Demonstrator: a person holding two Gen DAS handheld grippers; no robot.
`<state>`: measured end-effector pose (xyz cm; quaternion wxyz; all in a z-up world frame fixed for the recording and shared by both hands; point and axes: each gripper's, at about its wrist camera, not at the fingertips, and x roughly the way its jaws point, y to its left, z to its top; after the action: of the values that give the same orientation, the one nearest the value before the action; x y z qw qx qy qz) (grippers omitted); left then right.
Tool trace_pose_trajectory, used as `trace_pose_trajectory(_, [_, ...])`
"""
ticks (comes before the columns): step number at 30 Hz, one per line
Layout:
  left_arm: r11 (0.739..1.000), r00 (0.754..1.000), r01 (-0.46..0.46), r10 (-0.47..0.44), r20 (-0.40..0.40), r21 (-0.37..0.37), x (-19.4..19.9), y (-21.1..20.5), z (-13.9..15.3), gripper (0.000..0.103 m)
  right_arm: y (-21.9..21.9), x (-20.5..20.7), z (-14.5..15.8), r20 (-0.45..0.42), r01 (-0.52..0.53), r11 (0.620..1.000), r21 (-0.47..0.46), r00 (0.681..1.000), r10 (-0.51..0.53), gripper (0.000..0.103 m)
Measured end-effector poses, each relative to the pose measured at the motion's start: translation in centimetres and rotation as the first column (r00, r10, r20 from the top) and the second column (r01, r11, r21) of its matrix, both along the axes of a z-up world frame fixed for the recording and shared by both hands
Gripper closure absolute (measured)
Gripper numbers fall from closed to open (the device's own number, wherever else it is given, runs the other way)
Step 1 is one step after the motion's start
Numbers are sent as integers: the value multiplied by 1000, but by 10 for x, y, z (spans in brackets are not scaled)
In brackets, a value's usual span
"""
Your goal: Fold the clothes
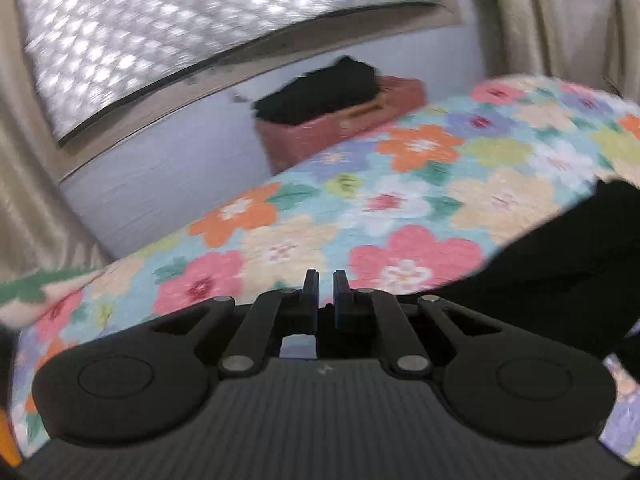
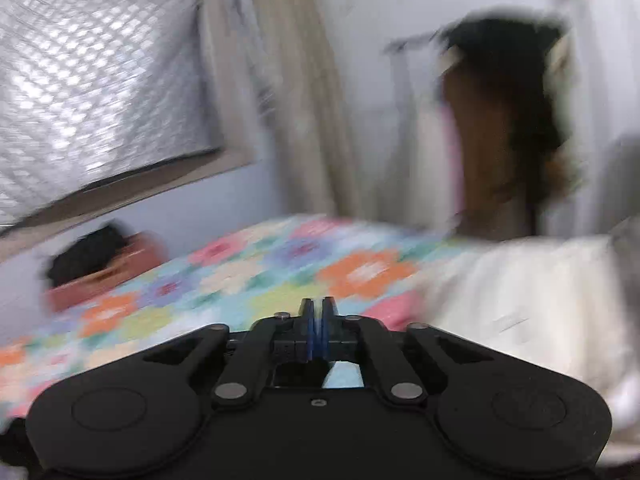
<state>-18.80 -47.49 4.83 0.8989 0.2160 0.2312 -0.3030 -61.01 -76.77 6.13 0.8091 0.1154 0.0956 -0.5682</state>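
One red box (image 1: 340, 128), one floral bedspread (image 1: 360, 208), perhaps two black garments (image 1: 560, 264).

We are in a home bedroom; a bed (image 1: 400, 200) carries a bright floral cover; beige curtains (image 2: 280, 100) hang beside a window (image 1: 160, 40) screened with quilted silver sheeting; dark clothes hang against the pale wall (image 2: 508, 120).

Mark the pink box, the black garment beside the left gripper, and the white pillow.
pink box (image 1: 304, 140): left wrist view, on its front wall.
black garment (image 1: 560, 256): left wrist view, mid-cloth on the bedspread.
white pillow (image 2: 532, 296): right wrist view, on its top face.
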Motion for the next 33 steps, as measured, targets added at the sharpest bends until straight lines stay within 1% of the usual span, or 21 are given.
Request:
trace_pose_trajectory(1, [1000,1000,-27,27,-2,-7,6,9,1,97,8,-13,13,-23,68,996,-56,997,-69,103])
trace_pose_trajectory(2, [998,998,-55,55,-4,-14,12,19,3,97,12,-25,25,-17,96,993,-72,995,-98,103])
trace_pose_trajectory(4, [994,994,-110,110,-9,-28,24,37,5,97,7,-46,40,37,57,998,19,998,-58,102])
trace_pose_trajectory(5, [990,991,-137,137,-11,-34,30,46,6,97,2,-51,42,80,11,997,77,997,-17,102])
trace_pose_trajectory(7, [980,981,-191,191,-17,-48,42,65,9,97,-4,-48,32,166,-81,986,146,985,56,100])
trace_pose_trajectory(8, [974,976,-218,218,-20,-54,48,74,10,97,-9,-39,23,183,-137,971,197,978,101,95])
trace_pose_trajectory(10, [960,962,-272,271,-27,-67,60,93,13,97,-18,-18,3,222,-225,934,276,961,166,94])
trace_pose_trajectory(13, [933,937,-350,348,-39,-85,79,121,17,97,-27,12,-27,302,-338,858,387,925,229,86])
trace_pose_trajectory(15, [950,951,-308,308,-16,-51,81,112,20,97,-26,29,-43,307,-377,821,428,915,260,65])
trace_pose_trajectory(17, [969,968,-249,249,9,-7,81,99,24,96,-14,48,-57,291,-401,790,463,911,292,58])
trace_pose_trajectory(18, [976,976,-219,219,20,15,81,93,25,96,-7,55,-62,277,-414,771,483,908,315,56])
trace_pose_trajectory(19, [978,976,-207,205,75,24,83,84,31,96,1,62,-66,261,-426,751,504,904,338,56])
trace_pose_trajectory(20, [979,969,-203,197,148,27,86,76,38,96,7,70,-71,237,-434,728,532,901,363,56])
trace_pose_trajectory(21, [978,967,-205,198,161,28,92,69,46,96,13,78,-72,210,-435,716,546,899,386,55])
trace_pose_trajectory(23, [977,969,-211,205,136,31,106,58,61,96,25,94,-73,147,-431,710,557,893,426,53])
trace_pose_trajectory(24, [979,975,-200,195,104,36,111,53,66,96,30,101,-72,117,-428,714,554,889,442,48])
trace_pose_trajectory(27, [989,996,-89,86,28,116,96,32,62,90,42,120,-68,48,-424,719,550,876,480,46])
trace_pose_trajectory(28, [991,999,-37,36,4,132,84,26,56,78,45,125,-68,46,-434,710,555,868,495,46])
trace_pose_trajectory(29, [990,1000,20,-17,-23,143,70,19,49,58,49,131,-69,47,-446,698,559,858,511,45])
trace_pose_trajectory(31, [980,992,120,-114,-48,156,46,8,31,43,57,142,-75,33,-463,669,581,835,549,42])
trace_pose_trajectory(33, [963,978,206,-200,-53,175,21,-7,9,41,64,156,-81,3,-472,639,608,806,592,40])
